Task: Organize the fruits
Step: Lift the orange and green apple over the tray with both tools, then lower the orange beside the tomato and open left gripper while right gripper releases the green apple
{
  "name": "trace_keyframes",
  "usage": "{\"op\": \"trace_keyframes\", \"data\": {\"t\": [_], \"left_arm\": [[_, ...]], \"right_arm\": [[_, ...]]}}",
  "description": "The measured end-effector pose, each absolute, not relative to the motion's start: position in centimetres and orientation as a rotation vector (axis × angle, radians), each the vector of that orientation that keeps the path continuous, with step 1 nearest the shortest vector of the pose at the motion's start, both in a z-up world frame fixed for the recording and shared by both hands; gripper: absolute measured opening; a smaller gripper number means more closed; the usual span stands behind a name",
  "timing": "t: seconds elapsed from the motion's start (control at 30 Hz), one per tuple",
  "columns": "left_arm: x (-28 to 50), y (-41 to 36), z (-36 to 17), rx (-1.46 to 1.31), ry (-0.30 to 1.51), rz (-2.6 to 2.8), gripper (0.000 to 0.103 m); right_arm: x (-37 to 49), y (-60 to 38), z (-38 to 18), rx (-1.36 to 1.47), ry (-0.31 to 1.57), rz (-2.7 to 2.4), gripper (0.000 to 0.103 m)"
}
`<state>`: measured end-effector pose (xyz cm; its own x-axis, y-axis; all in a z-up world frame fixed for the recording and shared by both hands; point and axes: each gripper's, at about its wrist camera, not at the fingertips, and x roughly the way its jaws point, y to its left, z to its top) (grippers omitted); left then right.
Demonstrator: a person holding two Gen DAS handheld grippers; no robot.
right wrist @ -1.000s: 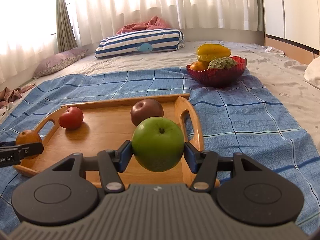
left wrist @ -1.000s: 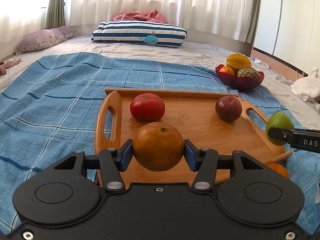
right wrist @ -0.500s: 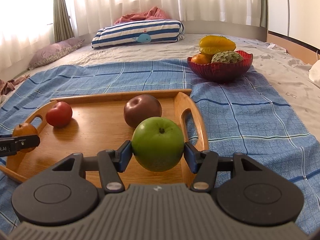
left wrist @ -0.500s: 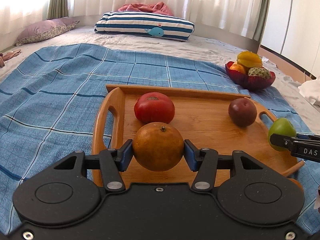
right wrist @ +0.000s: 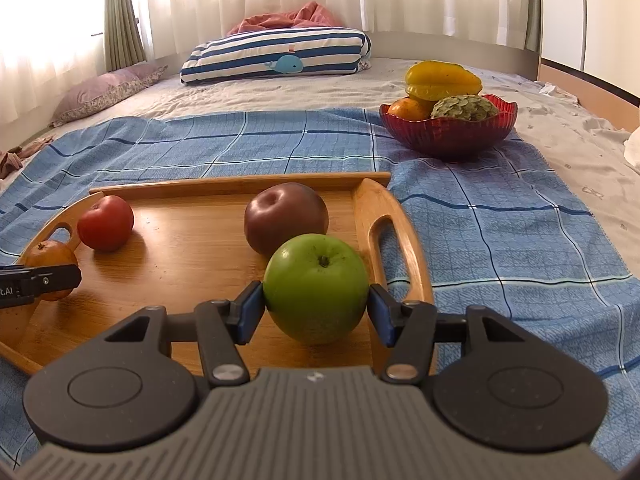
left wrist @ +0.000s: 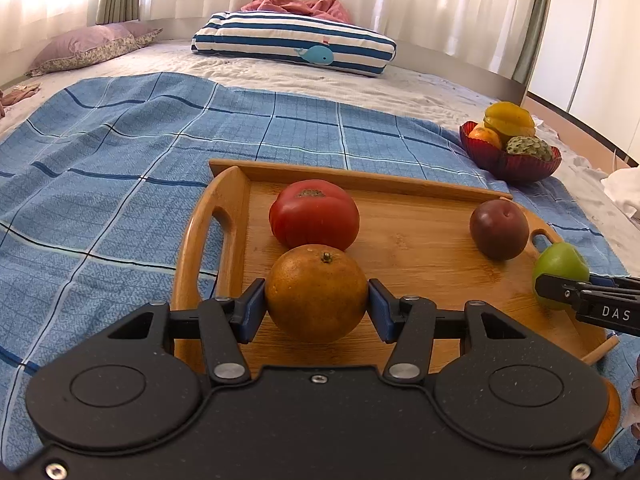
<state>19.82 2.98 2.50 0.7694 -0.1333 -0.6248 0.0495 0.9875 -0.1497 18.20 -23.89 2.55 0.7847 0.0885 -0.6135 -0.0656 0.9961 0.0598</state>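
Observation:
My left gripper (left wrist: 317, 307) is shut on an orange (left wrist: 316, 293), low over the left part of a wooden tray (left wrist: 420, 248). Just beyond the orange, a red tomato (left wrist: 314, 216) rests on the tray. A dark red apple (left wrist: 499, 229) sits on the tray's right side. My right gripper (right wrist: 316, 307) is shut on a green apple (right wrist: 316, 286) over the tray's right end, close in front of the dark red apple (right wrist: 286, 218). Each gripper shows at the edge of the other's view, with its fruit: the green apple (left wrist: 560, 268) and the orange (right wrist: 52, 258).
The wooden tray (right wrist: 192, 248) lies on a blue checked cloth (left wrist: 120, 184) spread over a bed. A red glass bowl (right wrist: 448, 132) with a starfruit, an orange and a custard apple stands beyond the tray to the right. A striped pillow (left wrist: 296, 46) lies far back.
Both grippers have moved forward and slightly down over the tray, each still holding its fruit. The tomato and the dark apple look nearer.

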Motion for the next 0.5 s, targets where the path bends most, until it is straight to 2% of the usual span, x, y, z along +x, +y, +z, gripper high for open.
{"op": "trace_keyframes", "data": {"t": [0.5], "left_arm": [[21.2, 2.7, 1.8, -0.118, 0.680, -0.091, 0.051]], "right_arm": [[19.2, -23.3, 2.1, 0.001, 0.657, 0.080, 0.061]]}}
